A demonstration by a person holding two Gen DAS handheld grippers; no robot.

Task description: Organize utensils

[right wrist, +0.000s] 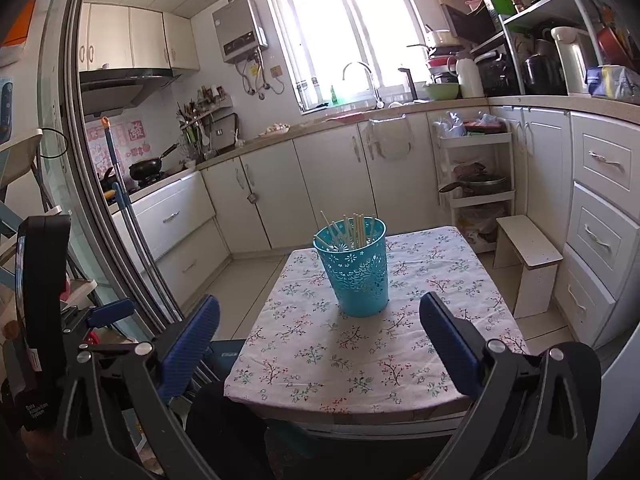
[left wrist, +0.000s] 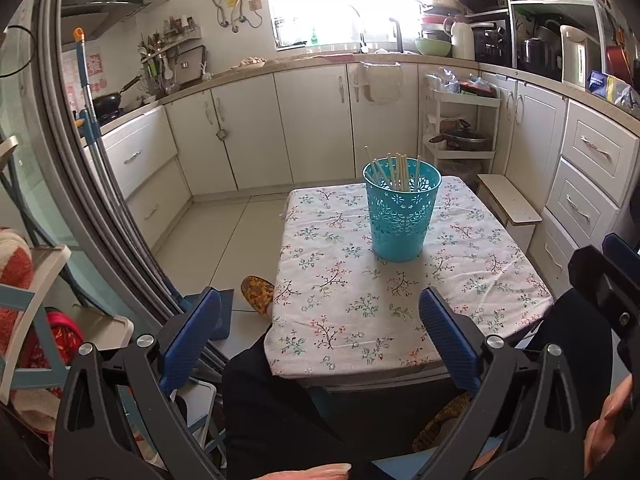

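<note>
- Left gripper [left wrist: 320, 336], blue-padded black jaws spread wide, holds nothing, near the table's front edge.
- Right gripper [right wrist: 320, 340] likewise gapes empty.
- Pale wooden chopsticks [left wrist: 394, 170] stand in a turquoise perforated plastic basket [left wrist: 400, 220] on the floral-cloth table [left wrist: 340, 320], well apart from both.

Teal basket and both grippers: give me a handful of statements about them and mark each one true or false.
1. The teal basket stands upright on the floral tablecloth. True.
2. The chopsticks lie scattered flat on the tablecloth. False: they stand inside the basket, with their tips above its rim.
3. The left gripper is open and holds nothing. True.
4. The right gripper is shut on a chopstick. False: its jaws are wide apart and empty.
5. The basket is tipped on its side at the near table edge. False: it is upright, toward the far half of the table.
</note>
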